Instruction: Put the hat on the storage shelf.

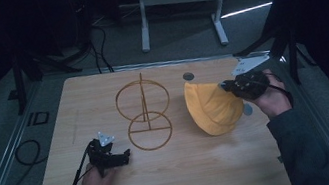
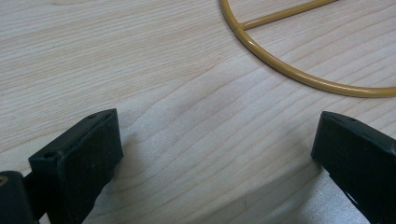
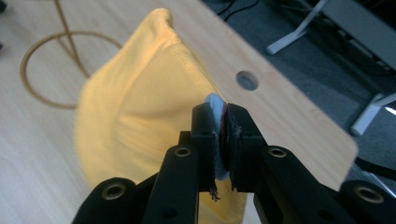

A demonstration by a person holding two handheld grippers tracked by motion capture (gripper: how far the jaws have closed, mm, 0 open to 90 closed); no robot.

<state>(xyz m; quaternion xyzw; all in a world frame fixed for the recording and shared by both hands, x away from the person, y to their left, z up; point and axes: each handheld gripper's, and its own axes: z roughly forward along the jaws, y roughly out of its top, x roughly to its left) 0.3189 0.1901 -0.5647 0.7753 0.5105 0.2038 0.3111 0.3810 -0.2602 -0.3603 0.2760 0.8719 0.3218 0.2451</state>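
right fingers (image 3: 219, 140) clamp one yellow hat (image 1: 212, 107), seemingly its edge; left fingers (image 2: 70, 163) apart beside one two-ringed wire stand (image 1: 146, 116).

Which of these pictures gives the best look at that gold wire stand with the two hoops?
The high view: the wire stand shows whole, base ring on the table, upright post and upper hoop. The left gripper view catches an arc of the base ring and a spoke. The right gripper view shows part of it, blurred, behind the yellow hat.

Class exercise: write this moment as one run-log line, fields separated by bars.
left gripper: open, beside wire stand, holding nothing | right gripper: shut on yellow hat, lifting its edge | table: wooden
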